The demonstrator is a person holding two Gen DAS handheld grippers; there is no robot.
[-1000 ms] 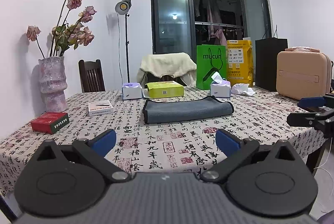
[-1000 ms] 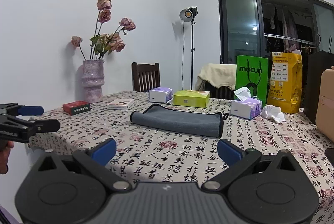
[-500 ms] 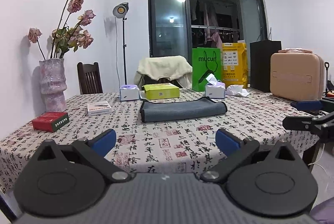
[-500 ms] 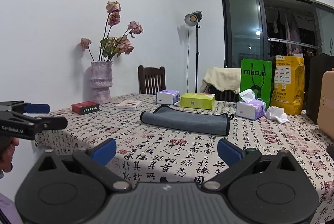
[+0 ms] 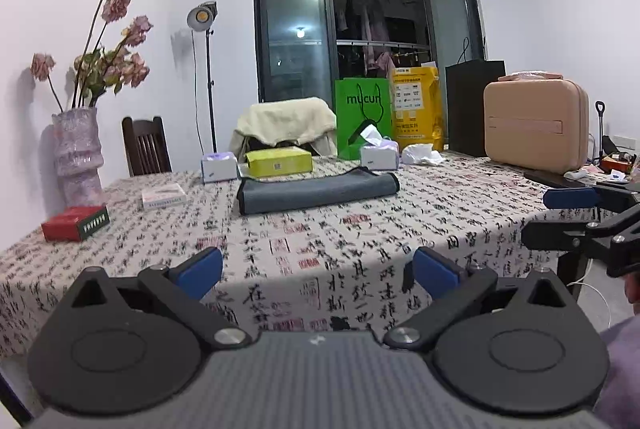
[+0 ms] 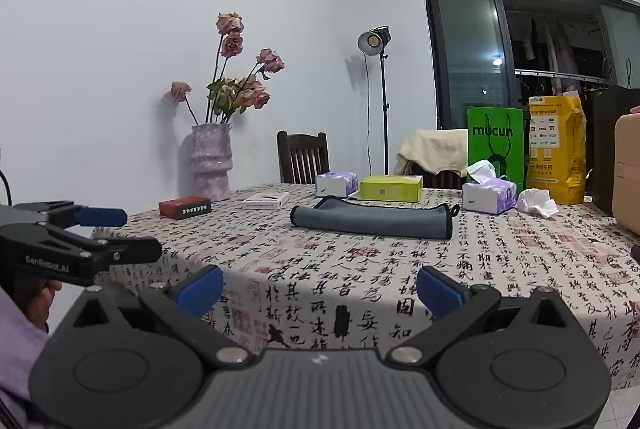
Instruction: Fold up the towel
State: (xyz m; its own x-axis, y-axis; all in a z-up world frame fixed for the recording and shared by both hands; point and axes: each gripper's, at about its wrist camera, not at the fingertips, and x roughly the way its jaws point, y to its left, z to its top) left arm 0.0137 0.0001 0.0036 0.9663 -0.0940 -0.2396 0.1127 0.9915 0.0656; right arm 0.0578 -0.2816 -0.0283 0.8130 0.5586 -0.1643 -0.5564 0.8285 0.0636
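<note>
A grey towel (image 5: pixel 316 191) lies folded in a long strip on the table with the patterned cloth (image 5: pixel 320 245), toward the far side; it also shows in the right wrist view (image 6: pixel 372 221). My left gripper (image 5: pixel 318 271) is open and empty, held off the table's near edge, well short of the towel. My right gripper (image 6: pixel 320 289) is open and empty, also off the near edge. Each gripper shows in the other's view: the right one at the right edge (image 5: pixel 560 217), the left one at the left edge (image 6: pixel 116 233).
Behind the towel stand tissue boxes (image 5: pixel 218 167) (image 5: pixel 378 155), a yellow-green box (image 5: pixel 278 161), a green bag (image 5: pixel 362 117) and a yellow bag (image 5: pixel 416 109). A vase with flowers (image 5: pixel 76 153), a red box (image 5: pixel 76 223) and a white box (image 5: pixel 163 196) are left; a beige case (image 5: pixel 534 127) is right.
Both grippers have drawn back and down from the table, so the towel looks farther away and the near table edge now shows. The towel has not moved. Both stay open.
</note>
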